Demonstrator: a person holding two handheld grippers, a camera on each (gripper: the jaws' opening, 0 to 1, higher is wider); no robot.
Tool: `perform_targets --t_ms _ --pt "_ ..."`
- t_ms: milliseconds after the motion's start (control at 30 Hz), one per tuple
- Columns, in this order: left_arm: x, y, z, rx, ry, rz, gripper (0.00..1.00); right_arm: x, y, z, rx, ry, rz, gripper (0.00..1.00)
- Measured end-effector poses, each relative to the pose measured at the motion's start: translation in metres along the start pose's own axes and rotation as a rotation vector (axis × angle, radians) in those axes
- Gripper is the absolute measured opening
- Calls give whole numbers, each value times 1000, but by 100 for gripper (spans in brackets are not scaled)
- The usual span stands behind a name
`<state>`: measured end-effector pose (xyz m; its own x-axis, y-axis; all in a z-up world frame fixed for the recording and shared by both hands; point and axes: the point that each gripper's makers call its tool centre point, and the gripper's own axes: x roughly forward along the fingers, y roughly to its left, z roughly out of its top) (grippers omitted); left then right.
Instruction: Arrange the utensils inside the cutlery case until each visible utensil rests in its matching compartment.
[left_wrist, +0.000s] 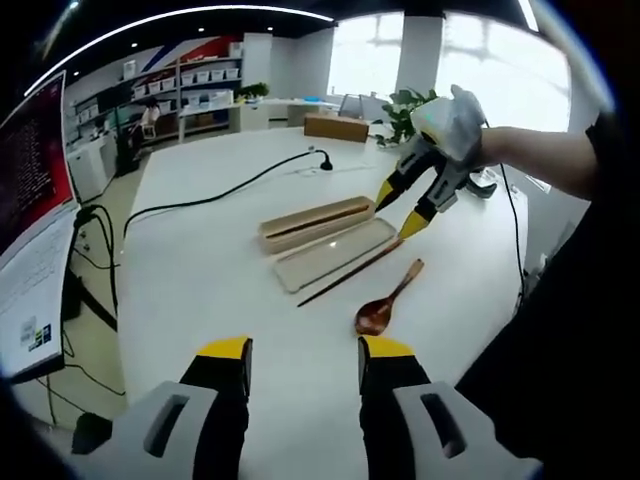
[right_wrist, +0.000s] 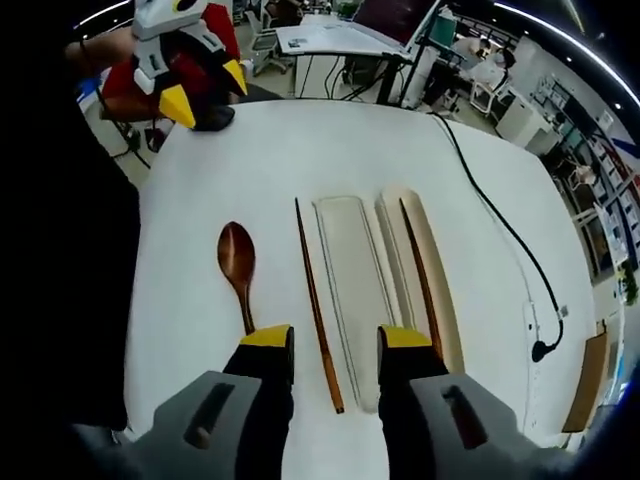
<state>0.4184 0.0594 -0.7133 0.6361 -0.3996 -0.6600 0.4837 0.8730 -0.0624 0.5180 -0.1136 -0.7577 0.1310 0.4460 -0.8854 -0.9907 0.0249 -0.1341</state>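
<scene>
A cutlery case lies open in two halves on the white table (left_wrist: 200, 270). The deeper tan half (left_wrist: 315, 222) (right_wrist: 445, 300) holds one dark chopstick (right_wrist: 420, 265). Beside it lies the pale flat half (left_wrist: 335, 253) (right_wrist: 355, 265), with nothing in it. A second chopstick (left_wrist: 350, 273) (right_wrist: 318, 300) rests on the table along that half's edge. Further out is a brown wooden spoon (left_wrist: 385, 305) (right_wrist: 238, 265). My left gripper (left_wrist: 305, 350) (right_wrist: 207, 90) hovers open at the near table edge. My right gripper (left_wrist: 399, 208) (right_wrist: 335, 340) is open above the case's end and the loose chopstick, holding nothing.
A black cable (left_wrist: 240, 185) (right_wrist: 500, 220) runs across the table beyond the case to a plug. A cardboard box (left_wrist: 337, 127) and a plant (left_wrist: 405, 115) stand at the far end. A monitor (left_wrist: 30, 200) is off the table's left side. A person's dark sleeve (left_wrist: 560, 160) reaches in.
</scene>
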Motion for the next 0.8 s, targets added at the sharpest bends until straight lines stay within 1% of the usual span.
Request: perform_targets --t_ms 133,233,367,500,633,800 --pt "0 0 -1 -9 8 0 44 7 5 0 -25 22 13 30" --pt "-1 -1 -2 -7 10 2 44 10 6 3 -29 17 16 30" --pt "-3 -1 -4 -13 14 8 44 16 10 3 -52 39 27 29" --pt "-4 -2 -6 -11 21 5 43 18 13 3 -55 44 40 30" --pt "-5 -2 -7 -25 36 -2 39 23 18 -3 -47 55 57 30" --pt "-5 -1 -3 -9 40 -5 40 26 22 -10 -44 76 75 30"
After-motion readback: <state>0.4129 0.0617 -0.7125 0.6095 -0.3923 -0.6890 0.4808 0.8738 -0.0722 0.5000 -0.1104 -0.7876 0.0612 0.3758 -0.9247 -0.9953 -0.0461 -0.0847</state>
